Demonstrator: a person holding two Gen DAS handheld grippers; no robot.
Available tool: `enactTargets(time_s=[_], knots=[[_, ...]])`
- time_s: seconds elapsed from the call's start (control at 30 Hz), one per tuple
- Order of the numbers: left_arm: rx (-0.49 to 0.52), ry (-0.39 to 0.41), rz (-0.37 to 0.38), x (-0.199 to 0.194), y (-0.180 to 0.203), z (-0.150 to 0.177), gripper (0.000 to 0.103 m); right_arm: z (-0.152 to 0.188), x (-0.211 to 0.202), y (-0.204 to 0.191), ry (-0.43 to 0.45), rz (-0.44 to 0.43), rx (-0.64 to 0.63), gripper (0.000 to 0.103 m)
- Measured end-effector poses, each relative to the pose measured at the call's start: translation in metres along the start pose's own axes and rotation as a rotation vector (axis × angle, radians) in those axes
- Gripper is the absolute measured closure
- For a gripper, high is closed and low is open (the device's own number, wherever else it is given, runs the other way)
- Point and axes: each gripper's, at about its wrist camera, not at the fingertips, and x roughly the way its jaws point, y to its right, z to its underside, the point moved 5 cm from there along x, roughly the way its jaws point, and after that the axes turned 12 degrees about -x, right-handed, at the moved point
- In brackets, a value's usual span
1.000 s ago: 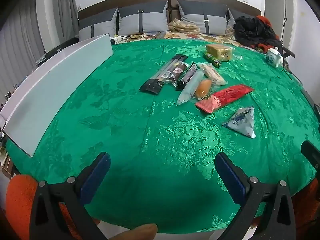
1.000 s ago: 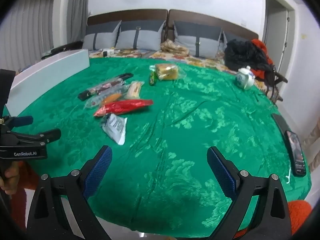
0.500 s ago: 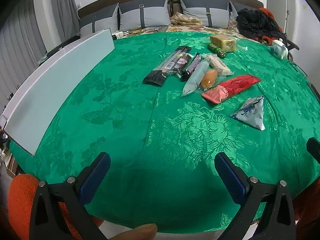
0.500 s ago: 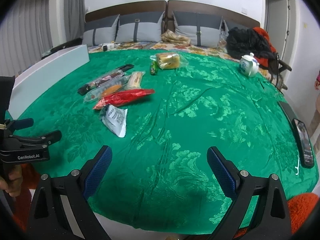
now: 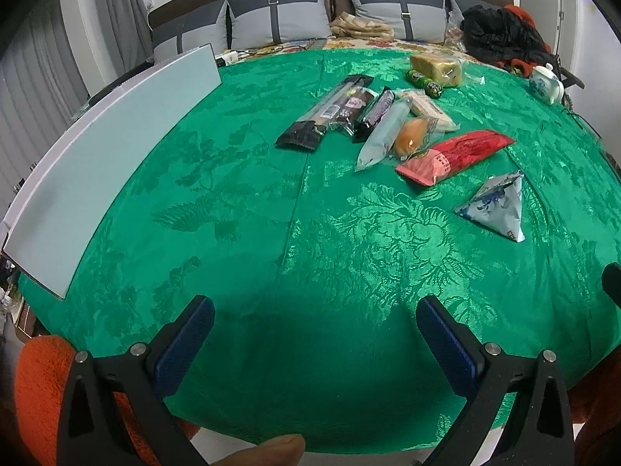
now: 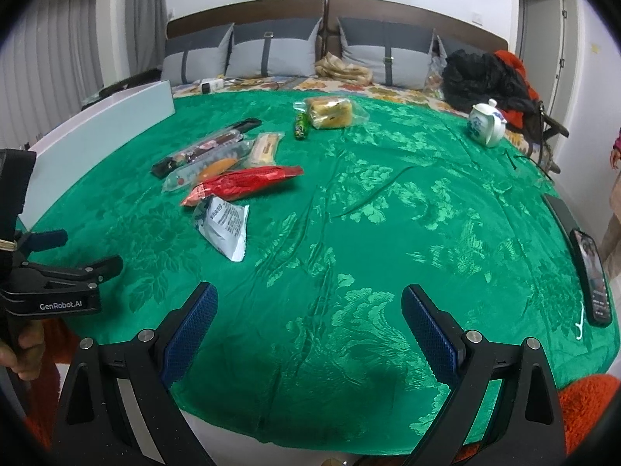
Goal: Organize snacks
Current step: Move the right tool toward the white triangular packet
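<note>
Several snack packs lie on a green tablecloth (image 5: 271,240). In the left wrist view I see a black pack (image 5: 322,114), a clear pack with an orange bun (image 5: 411,138), a red pack (image 5: 456,155), a white triangular pack (image 5: 498,207) and a wrapped bread loaf (image 5: 436,68). The right wrist view shows the red pack (image 6: 244,184), the white pack (image 6: 225,229) and the bread loaf (image 6: 330,112). My left gripper (image 5: 314,334) is open and empty near the front edge. My right gripper (image 6: 308,324) is open and empty, right of the snacks.
A long white box (image 5: 108,155) stands along the table's left side. A teapot (image 6: 485,122) sits at the back right. A phone (image 6: 592,275) lies at the right edge. A sofa with grey cushions (image 6: 271,50) is behind the table.
Both grippers have shifted slightly forward and tilted down toward the table. Both stay open and the snacks have not moved.
</note>
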Motion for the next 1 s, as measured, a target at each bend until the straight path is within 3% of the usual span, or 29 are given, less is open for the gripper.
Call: enactTargets(time_s=[0.2, 0.37, 0.63, 1.0], knots=[[-0.024, -0.071, 0.019, 0.012, -0.004, 0.004, 0.0, 0.004, 0.008, 0.001, -0.047, -0.019, 0.014, 0.006], [-0.071, -0.101, 0.065, 0.019, -0.009, 0.003, 0.0, -0.001, 0.027, -0.006, -0.114, -0.097, 0.015, 0.006], [-0.059, -0.097, 0.074, 0.02, -0.013, 0.003, 0.0, -0.024, 0.085, -0.042, -0.219, -0.198, -0.16, 0.005], [-0.058, -0.087, 0.076, 0.021, -0.013, 0.001, 0.0, -0.028, 0.095, -0.045, -0.139, -0.19, -0.14, 0.004]])
